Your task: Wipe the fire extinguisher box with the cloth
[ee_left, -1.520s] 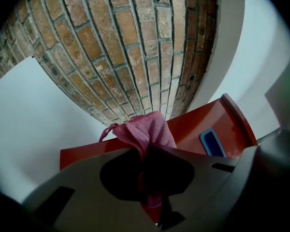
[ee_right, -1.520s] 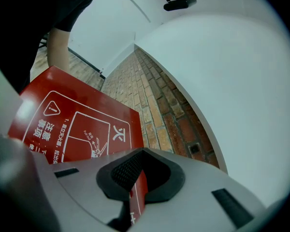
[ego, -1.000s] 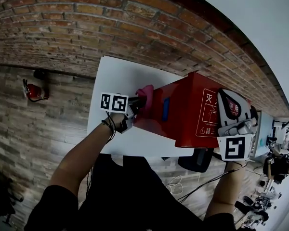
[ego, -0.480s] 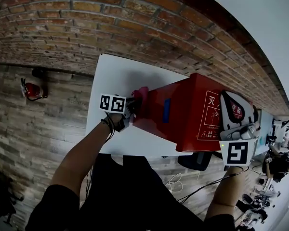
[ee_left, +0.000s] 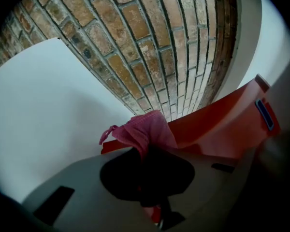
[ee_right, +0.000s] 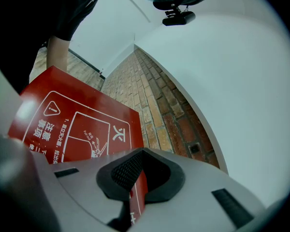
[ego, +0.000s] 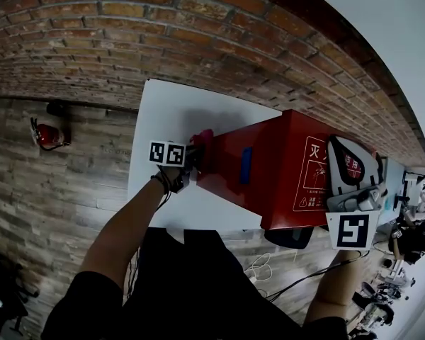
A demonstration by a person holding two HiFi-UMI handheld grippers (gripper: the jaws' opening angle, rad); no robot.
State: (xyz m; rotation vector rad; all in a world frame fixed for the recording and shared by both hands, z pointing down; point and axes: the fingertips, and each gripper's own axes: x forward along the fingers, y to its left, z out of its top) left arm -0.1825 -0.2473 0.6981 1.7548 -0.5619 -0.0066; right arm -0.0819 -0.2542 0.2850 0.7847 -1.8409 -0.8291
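The red fire extinguisher box (ego: 269,168) lies on a white table (ego: 170,108) against the brick wall. My left gripper (ego: 193,158) is at the box's left end, shut on a bunched pink cloth (ego: 202,142) that presses on that end face. In the left gripper view the pink cloth (ee_left: 145,132) sticks out of the left gripper (ee_left: 147,153), with the box (ee_left: 222,129) just behind it. My right gripper (ego: 340,154) sits at the box's right end. In the right gripper view the printed lid of the box (ee_right: 72,124) runs between the jaws of the right gripper (ee_right: 135,178), which are shut on its edge.
A brick wall (ego: 163,41) runs behind the table. A small red fire extinguisher (ego: 48,134) stands on the wooden floor to the left. Cables (ego: 269,275) and a dark object (ego: 290,236) lie below the table's near edge. People work at the far right.
My left gripper has slid down the box's left end with the cloth. The right gripper has stayed where it was on the right end.
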